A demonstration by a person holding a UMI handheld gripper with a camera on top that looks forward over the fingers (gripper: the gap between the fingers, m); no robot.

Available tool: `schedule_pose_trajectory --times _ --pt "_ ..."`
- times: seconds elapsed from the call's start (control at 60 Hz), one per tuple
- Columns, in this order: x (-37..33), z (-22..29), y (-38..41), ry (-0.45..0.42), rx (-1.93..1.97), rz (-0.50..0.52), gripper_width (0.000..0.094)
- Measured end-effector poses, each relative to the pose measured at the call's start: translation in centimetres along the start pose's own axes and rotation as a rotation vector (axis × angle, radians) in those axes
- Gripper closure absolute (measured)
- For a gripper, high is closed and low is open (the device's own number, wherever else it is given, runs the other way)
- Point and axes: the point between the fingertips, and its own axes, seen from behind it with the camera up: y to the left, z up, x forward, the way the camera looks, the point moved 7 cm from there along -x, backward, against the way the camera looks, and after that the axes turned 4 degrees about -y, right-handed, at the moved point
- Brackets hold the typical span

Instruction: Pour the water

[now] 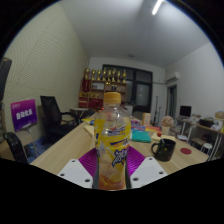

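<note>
The gripper (pixel 113 172) is closed on an upright plastic bottle (pixel 112 143): both magenta pads (pixel 90 162) press against its lower body, one at each side. The bottle carries an orange cap and a yellow-and-purple label, and holds a pale yellow liquid up to the shoulder. It stands between the fingers and covers the centre of the gripper view; whether its base touches the wooden table (pixel 70 145) cannot be determined.

Beyond the fingers, to the right of the bottle, a dark mug (pixel 164 150) sits on the table, near a teal item (pixel 141 135) lying flat. Further back the table bears assorted clutter too small to identify. A black office chair (pixel 53 116) stands at the left, with a purple sign (pixel 24 114) beside it. Shelving (pixel 104 88) lines the rear wall. A strip light (pixel 158 7) runs along the ceiling.
</note>
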Motion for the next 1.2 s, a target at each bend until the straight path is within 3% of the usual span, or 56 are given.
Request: schedule_pose_trajectory --times 0.15,0.317,0.45,0.567,0.9,1.05,1.183,1.2 --pt "2.8 3.9 1.4 -0.024 0.219 0.084 0.0613" --pt "6.5 8.0 -4.1 -0.063 0.97 0.073 0.0615" --pt "9.4 6.4 -9.1 -0.082 1.645 0.143 0.0618" --pt "9.9 5.7 -10.8 -0.088 1.967 0.173 0.0612" --pt "8.4 5.7 -12.4 -0.119 2.328 0.17 0.0614" --pt "9.5 5.4 -12.3 -0.089 2.343 0.176 0.0614" --pt "6.7 6.6 -10.3 -0.026 2.201 0.248 0.0614" --pt "8.9 7.1 -10.6 -0.017 2.156 0.237 0.0614"
